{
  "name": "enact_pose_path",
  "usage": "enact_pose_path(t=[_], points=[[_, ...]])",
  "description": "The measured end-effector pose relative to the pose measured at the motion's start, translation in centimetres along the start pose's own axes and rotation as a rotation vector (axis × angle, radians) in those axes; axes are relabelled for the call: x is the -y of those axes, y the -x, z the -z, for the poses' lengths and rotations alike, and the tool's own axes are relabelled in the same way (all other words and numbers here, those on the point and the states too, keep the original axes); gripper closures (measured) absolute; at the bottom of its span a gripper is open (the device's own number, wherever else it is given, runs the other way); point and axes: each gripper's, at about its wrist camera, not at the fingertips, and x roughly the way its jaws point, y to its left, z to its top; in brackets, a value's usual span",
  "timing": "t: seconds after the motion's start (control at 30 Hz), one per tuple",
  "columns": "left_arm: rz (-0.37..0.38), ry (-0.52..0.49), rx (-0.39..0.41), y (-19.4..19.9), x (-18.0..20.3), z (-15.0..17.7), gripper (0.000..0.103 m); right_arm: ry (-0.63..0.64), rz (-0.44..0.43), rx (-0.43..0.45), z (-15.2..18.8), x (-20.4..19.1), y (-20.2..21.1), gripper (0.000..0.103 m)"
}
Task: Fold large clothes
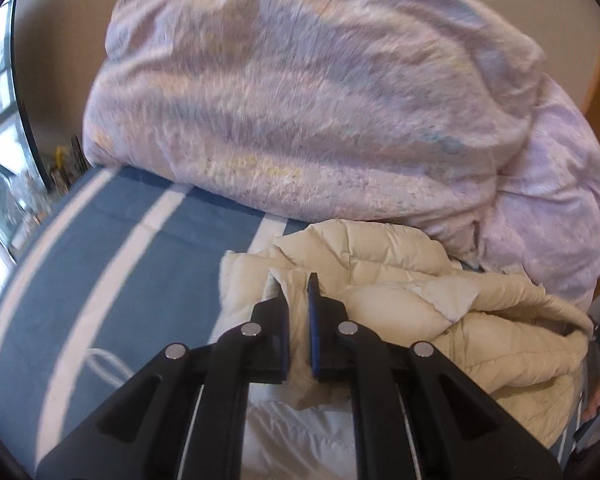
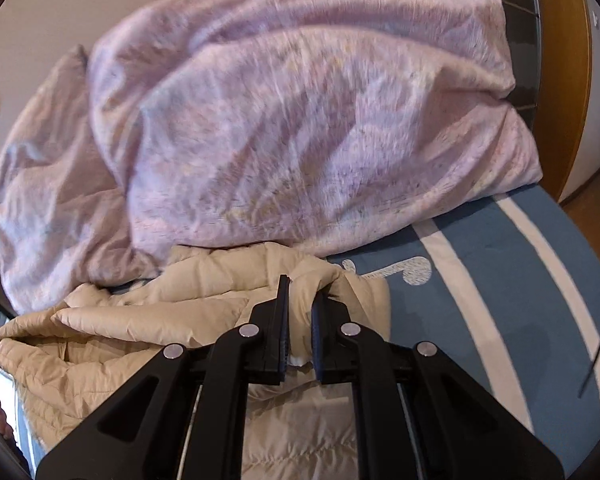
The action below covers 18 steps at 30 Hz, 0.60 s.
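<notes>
- My left gripper (image 1: pixel 298 280) is nearly closed, and cream fabric of the puffer jacket (image 1: pixel 400 280) runs between its blue pads; I judge it pinched on an edge of the jacket.
- My right gripper (image 2: pixel 304 284) is nearly closed too, with a bunched fold of the same jacket caught between its fingers.
- The jacket lies crumpled on the blue striped bedsheet (image 1: pixel 100 264). In the left view its bulk spreads from the tips toward 3 and 4 o'clock; in the right view it spreads toward 8 and 9 o'clock.
- The lilac duvet (image 1: pixel 320 100) is heaped at 12 o'clock, touching the far side of the jacket.
- The step in hand, as I judge it, is carrying two held points of the jacket across the bed to spread it out or lay a fold.
- To do it well I should keep both grips firm, since puffer fabric looks slippery and springy.
- I should move both hands level and together, so the held edge stays taut and straight.
- I should steer clear of the duvet at 12 o'clock, so the jacket does not snag or ride up onto it.
- The bare sheet at 9 o'clock in the left view offers flat room for laying it down.
</notes>
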Motion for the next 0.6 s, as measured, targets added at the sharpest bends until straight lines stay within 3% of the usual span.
enact_pose_path(t=[0.13, 0.23, 0.33, 0.37, 0.4, 0.43, 0.47, 0.6], points=[[-0.004, 0.014, -0.02, -3.3, 0.3, -0.1, 0.093, -0.059, -0.018, -0.006, -0.1, 0.7, -2.5, 0.088], [-0.002, 0.014, -0.02, -4.6, 0.6, -0.1, 0.09, -0.089, -0.027, -0.004, -0.2, 1.2, -3.3, 0.073], [0.015, 0.033, -0.014, -5.1, 0.9, -0.3, 0.075, -0.122, -0.054, 0.023, -0.5, 1.8, -2.9, 0.043], [0.027, 0.04, -0.009, -4.9, 0.9, -0.5, 0.063, -0.129, -0.062, 0.048, -0.6, 1.9, -2.2, 0.028], [0.032, 0.041, 0.003, -4.5, 0.9, -0.6, 0.051, -0.129, -0.065, 0.092, -0.7, 2.1, -1.1, 0.022], [0.029, 0.035, 0.027, -3.7, 1.0, -0.8, 0.044, -0.12, -0.069, 0.134, -0.8, 2.1, 0.0, 0.022], [0.02, 0.027, 0.052, -3.0, 1.0, -0.9, 0.03, -0.109, -0.075, 0.161, -0.8, 2.2, 0.9, 0.022], [0.027, -0.011, 0.138, 0.7, 1.2, -0.6, 0.023, -0.031, -0.111, 0.191, -0.3, 1.8, 3.5, 0.024]])
